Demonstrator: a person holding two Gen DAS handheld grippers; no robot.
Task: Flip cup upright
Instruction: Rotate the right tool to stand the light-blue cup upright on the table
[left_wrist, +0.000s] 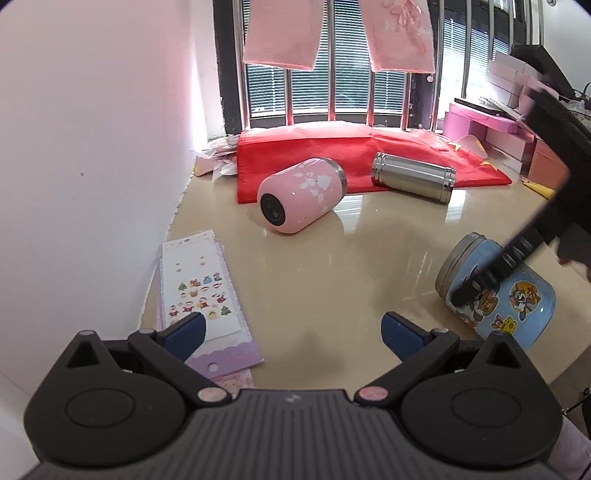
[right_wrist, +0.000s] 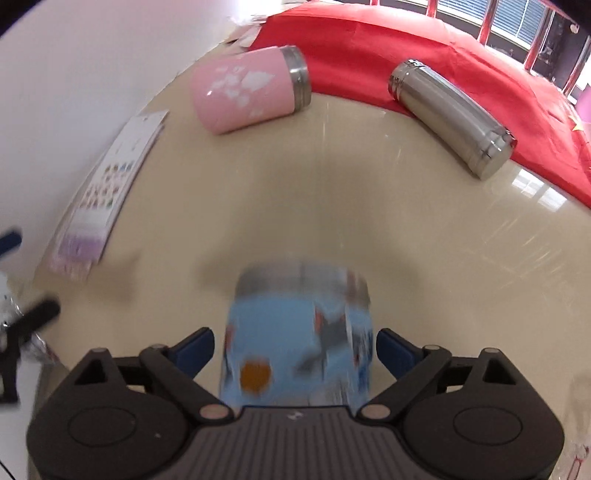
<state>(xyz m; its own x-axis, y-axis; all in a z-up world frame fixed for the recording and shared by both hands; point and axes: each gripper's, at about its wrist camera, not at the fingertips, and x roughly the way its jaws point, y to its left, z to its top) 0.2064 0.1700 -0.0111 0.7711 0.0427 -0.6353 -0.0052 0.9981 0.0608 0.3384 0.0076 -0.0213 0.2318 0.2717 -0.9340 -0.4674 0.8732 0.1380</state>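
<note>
A blue cartoon-sticker cup (left_wrist: 498, 291) lies on its side on the beige table (left_wrist: 332, 266), at the right in the left wrist view. In the right wrist view the same blue cup (right_wrist: 299, 339) sits blurred between my right gripper's (right_wrist: 295, 350) open blue fingers (right_wrist: 195, 349), which flank it with small gaps. My right gripper shows in the left wrist view as a dark finger (left_wrist: 491, 269) over the cup. A pink cup (left_wrist: 301, 195) and a steel flask (left_wrist: 412, 177) also lie on their sides. My left gripper (left_wrist: 291, 330) is open and empty above the table.
A red cloth (left_wrist: 369, 147) lies at the back under the window bars. Sticker sheets (left_wrist: 199, 295) lie by the white wall on the left. Pink boxes (left_wrist: 491, 125) are stacked at the back right.
</note>
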